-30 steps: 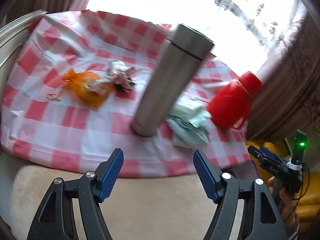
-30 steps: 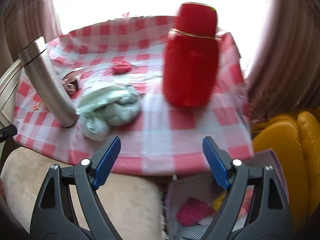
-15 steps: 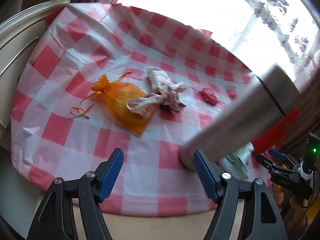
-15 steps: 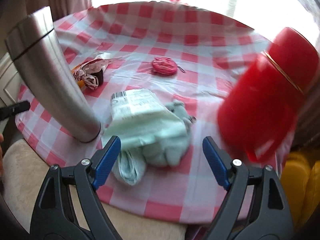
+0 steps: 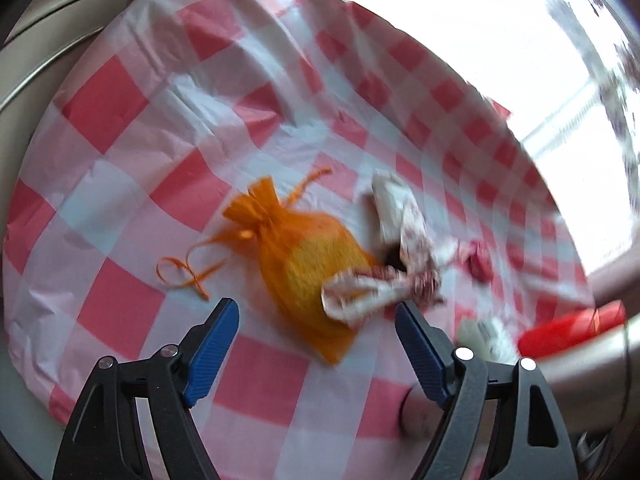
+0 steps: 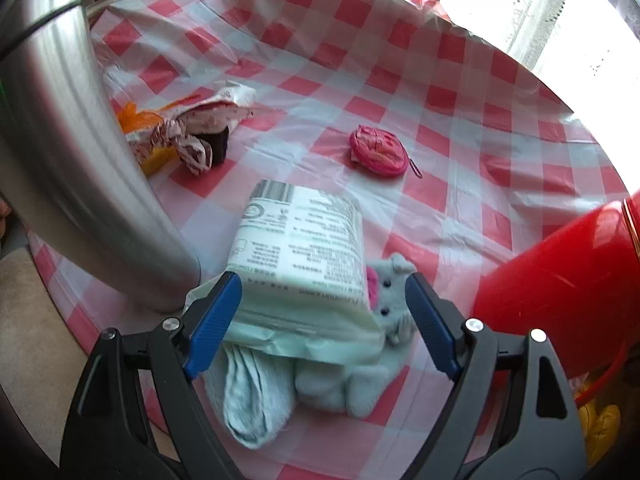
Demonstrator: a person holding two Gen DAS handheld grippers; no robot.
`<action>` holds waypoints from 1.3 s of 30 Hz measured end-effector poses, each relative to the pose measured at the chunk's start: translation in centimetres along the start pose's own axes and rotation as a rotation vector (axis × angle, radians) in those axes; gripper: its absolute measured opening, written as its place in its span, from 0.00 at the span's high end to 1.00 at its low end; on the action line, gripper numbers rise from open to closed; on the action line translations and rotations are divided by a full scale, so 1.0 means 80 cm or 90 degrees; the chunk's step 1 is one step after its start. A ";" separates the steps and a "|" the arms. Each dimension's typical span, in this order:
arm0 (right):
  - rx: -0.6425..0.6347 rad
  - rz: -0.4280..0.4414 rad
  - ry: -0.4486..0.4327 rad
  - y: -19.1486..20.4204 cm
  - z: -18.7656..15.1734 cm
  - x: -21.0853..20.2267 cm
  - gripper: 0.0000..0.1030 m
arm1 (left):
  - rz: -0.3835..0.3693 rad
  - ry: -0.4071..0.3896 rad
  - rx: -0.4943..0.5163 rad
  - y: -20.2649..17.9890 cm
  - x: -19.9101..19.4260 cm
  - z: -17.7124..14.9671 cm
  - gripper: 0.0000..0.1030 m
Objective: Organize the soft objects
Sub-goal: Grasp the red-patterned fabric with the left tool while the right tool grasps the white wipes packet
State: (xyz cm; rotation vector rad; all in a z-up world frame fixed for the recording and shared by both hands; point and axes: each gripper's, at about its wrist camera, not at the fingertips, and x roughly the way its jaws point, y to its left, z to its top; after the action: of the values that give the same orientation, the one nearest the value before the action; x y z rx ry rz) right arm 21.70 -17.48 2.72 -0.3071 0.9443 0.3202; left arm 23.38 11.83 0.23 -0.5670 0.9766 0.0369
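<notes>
On the checked tabletop (image 6: 460, 128) we count one orange mesh pouch (image 5: 308, 268), one floral cloth (image 5: 404, 256), one pink round purse (image 6: 378, 150), one pale-green plastic packet (image 6: 304, 256), one grey plush toy (image 6: 384, 320), one folded light-blue sock (image 6: 252, 396) and two flasks, steel (image 6: 76, 152) and red (image 6: 568, 284). Our left hand-held gripper (image 5: 316, 344), jaws just widening, hangs empty over the pouch; the right hand-held gripper (image 6: 324, 320) stands wide around the packet, not pressing it.

Both tools look alike. The left gripper (image 5: 316, 330) has black plastic arms with triangular cut-outs, shaped like a clamp, and at the tips sit blue ribbed pads (image 5: 212, 346). Round silver screw heads mark each arm, two at 7 o'clock and two at 5 o'clock. The right gripper (image 6: 322, 306) shows the same black frame, blue ribbed pads (image 6: 214, 322) and silver screws.
</notes>
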 end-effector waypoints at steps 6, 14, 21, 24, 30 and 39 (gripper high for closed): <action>0.022 0.025 0.002 -0.003 0.016 0.012 0.17 | -0.058 -0.002 0.042 -0.036 0.010 0.025 0.21; 0.033 0.040 0.022 0.004 0.024 0.038 0.17 | -0.079 0.084 0.147 -0.099 0.071 0.019 0.30; 0.062 0.055 0.015 -0.001 0.009 0.047 0.29 | -0.077 0.119 0.198 -0.108 0.098 0.002 0.70; 0.064 0.047 0.002 0.002 0.002 0.041 0.30 | -0.080 0.102 0.216 -0.111 0.087 -0.003 0.74; 0.089 0.036 -0.040 0.002 -0.014 0.017 0.31 | -0.094 0.059 0.212 -0.105 0.055 -0.012 0.79; 0.135 0.019 -0.122 -0.003 -0.030 -0.035 0.31 | -0.116 0.002 0.182 -0.083 0.008 -0.029 0.80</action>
State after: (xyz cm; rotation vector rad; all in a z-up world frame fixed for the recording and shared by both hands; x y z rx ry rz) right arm 18.48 -19.05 3.77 -0.0662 0.7870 0.2679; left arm 23.79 4.90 1.65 -0.3899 0.9104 -0.2622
